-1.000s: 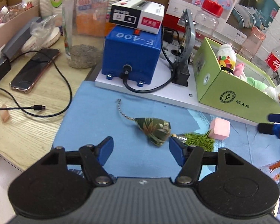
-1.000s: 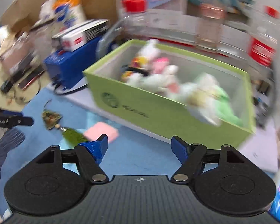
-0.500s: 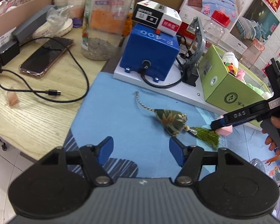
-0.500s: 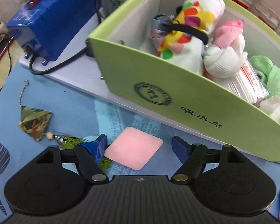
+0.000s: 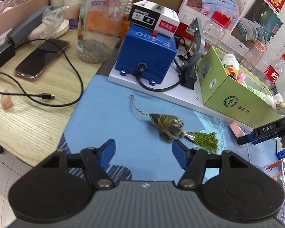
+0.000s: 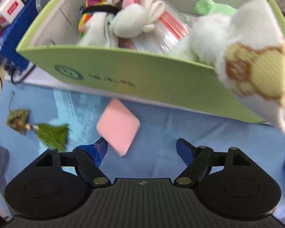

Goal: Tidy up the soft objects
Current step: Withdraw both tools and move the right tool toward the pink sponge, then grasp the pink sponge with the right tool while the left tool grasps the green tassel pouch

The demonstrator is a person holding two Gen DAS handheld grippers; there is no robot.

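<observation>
Right gripper (image 6: 142, 148) jaws were opening over the pink sponge (image 6: 117, 126), gripping nothing; the left view showed only the sponge's corner. Left gripper (image 5: 143, 152) spread, empty.

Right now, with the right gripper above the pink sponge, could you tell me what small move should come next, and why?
Probably lower the right gripper a little further and shift it left, so the pink sponge sits centred between its fingers. Its jaws are opening, nothing is held yet, and the sponge lies on the blue mat nearer the left finger, just in front of the green box.

Matt pink foam block (image 6: 118, 127) – smooth blue cloth mat (image 5: 112, 117) – fluffy plush toys (image 6: 140, 21).
</observation>
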